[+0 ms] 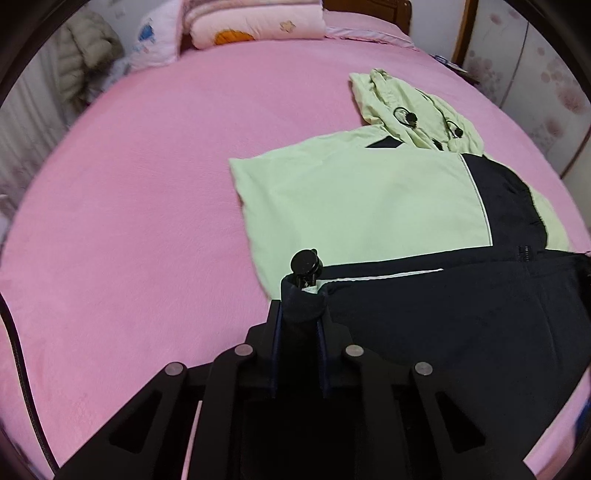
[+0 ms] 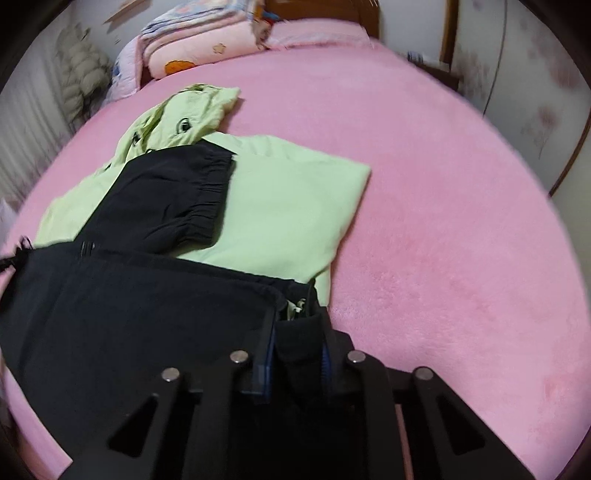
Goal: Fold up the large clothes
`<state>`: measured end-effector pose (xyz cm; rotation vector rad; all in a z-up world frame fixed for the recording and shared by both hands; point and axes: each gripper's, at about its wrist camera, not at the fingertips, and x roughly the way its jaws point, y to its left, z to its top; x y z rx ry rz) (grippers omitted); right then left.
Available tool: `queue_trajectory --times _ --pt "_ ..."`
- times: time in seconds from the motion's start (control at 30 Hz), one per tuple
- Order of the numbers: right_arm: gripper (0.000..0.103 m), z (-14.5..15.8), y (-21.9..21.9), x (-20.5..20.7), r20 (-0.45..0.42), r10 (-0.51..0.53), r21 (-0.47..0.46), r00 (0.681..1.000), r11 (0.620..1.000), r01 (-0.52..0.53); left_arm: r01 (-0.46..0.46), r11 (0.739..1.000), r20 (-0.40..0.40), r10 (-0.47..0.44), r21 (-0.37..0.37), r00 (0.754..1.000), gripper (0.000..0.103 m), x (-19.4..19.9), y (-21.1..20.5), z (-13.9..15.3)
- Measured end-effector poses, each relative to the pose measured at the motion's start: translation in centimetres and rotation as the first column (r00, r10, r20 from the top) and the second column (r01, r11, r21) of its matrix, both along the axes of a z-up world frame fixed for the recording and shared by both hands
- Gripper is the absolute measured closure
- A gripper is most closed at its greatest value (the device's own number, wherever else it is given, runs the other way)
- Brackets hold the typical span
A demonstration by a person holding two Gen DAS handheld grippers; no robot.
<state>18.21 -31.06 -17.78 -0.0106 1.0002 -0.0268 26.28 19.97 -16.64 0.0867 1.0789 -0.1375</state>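
Both corners pinched now, the left gripper (image 1: 301, 295) and right gripper (image 2: 299, 325) clenched on the jacket's (image 1: 354, 206) dark hem (image 1: 443, 314), ready to carry it together toward the hood (image 1: 406, 110).

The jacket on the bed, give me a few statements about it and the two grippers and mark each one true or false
1. The left gripper is shut on the dark hem of the jacket. True.
2. The right gripper hangs open above the bed, holding nothing. False: it is shut on the jacket's dark hem too.
3. The jacket lies on a pink bed cover. True.
4. The hood is dark navy. False: it is light green, with black cord toggles.
5. Folded bedding is stacked at the far end of the bed. True.
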Motion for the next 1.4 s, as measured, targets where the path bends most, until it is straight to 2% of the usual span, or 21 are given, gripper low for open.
queue_trajectory --times 0.1,0.3,0.43,0.5,0.6,0.67,0.77,0.93,1.07,1.17,1.23,1.27,1.3,1.4 --pt "0.088 2.1 0.9 -1.3 0.070 0.003 -0.038 0.998 0.999 -0.001 -0.039 0.998 0.070 0.035 0.051 0.997 0.090 -1.5 -0.7 2.0" --pt "0.088 7.9 1.3 -2.0 0.221 -0.008 -0.066 0.975 0.998 0.023 -0.099 0.995 0.213 0.090 0.031 0.973 0.090 -1.7 -1.1 8.4" --pt "0.088 11.4 1.0 0.3 0.304 -0.026 -0.078 0.952 0.996 0.053 -0.135 0.990 0.285 0.118 0.044 0.951 0.090 0.7 -1.6 11.6" --pt "0.088 12.6 1.0 2.1 0.330 -0.037 -0.069 0.943 0.996 0.064 -0.155 0.987 0.304 0.136 0.038 0.943 0.090 2.5 -1.6 12.6" --pt "0.088 13.6 1.1 5.6 0.351 -0.057 -0.068 0.935 0.994 0.086 -0.170 0.982 0.346 0.134 0.076 0.928 0.090 5.2 -2.5 13.1" --pt "0.088 13.4 1.2 8.8 0.352 -0.074 -0.070 0.933 0.992 0.104 -0.186 0.977 0.360 0.135 0.109 0.923 0.090 7.7 -3.2 12.7" --pt "0.088 11.8 1.3 12.6 0.330 -0.100 -0.053 0.938 0.991 0.124 -0.216 0.968 0.351 0.159 0.128 0.923 0.090 11.3 -4.0 10.4" --pt "0.087 5.8 1.1 18.6 0.209 -0.153 -0.063 0.966 0.983 0.170 -0.246 0.954 0.295 0.188 0.171 0.937 0.089 17.4 -5.5 4.0" --pt "0.087 1.1 0.2 21.2 0.108 -0.220 -0.060 0.969 0.972 0.228 -0.242 0.947 0.275 0.180 0.211 0.944 0.085 19.5 -6.7 0.2" --pt "0.085 -1.8 -0.7 21.8 0.040 -0.265 -0.046 0.963 0.963 0.267 -0.247 0.931 0.242 0.183 0.268 0.953 0.075 20.6 -7.2 -2.7" --pt "0.071 -3.5 -1.2 22.0 -0.009 -0.295 -0.052 0.956 0.954 0.294 -0.263 0.917 0.212 0.204 0.300 0.956 0.063 21.4 -7.2 -4.7" --pt "0.066 -4.0 -1.5 21.8 -0.024 -0.309 -0.047 0.951 0.950 0.307 -0.275 0.915 0.205 0.220 0.295 0.954 0.055 21.5 -6.9 -5.2" --pt "0.058 -4.0 -1.8 21.7 -0.020 -0.317 -0.031 0.948 0.948 0.316 -0.290 0.915 0.205 0.239 0.279 0.949 0.053 21.7 -6.5 -5.5" --pt "0.056 -3.3 -3.1 21.0 -0.002 -0.333 0.047 0.943 0.942 0.333 -0.320 0.917 0.204 0.275 0.239 0.940 0.037 21.5 -5.3 -5.4"
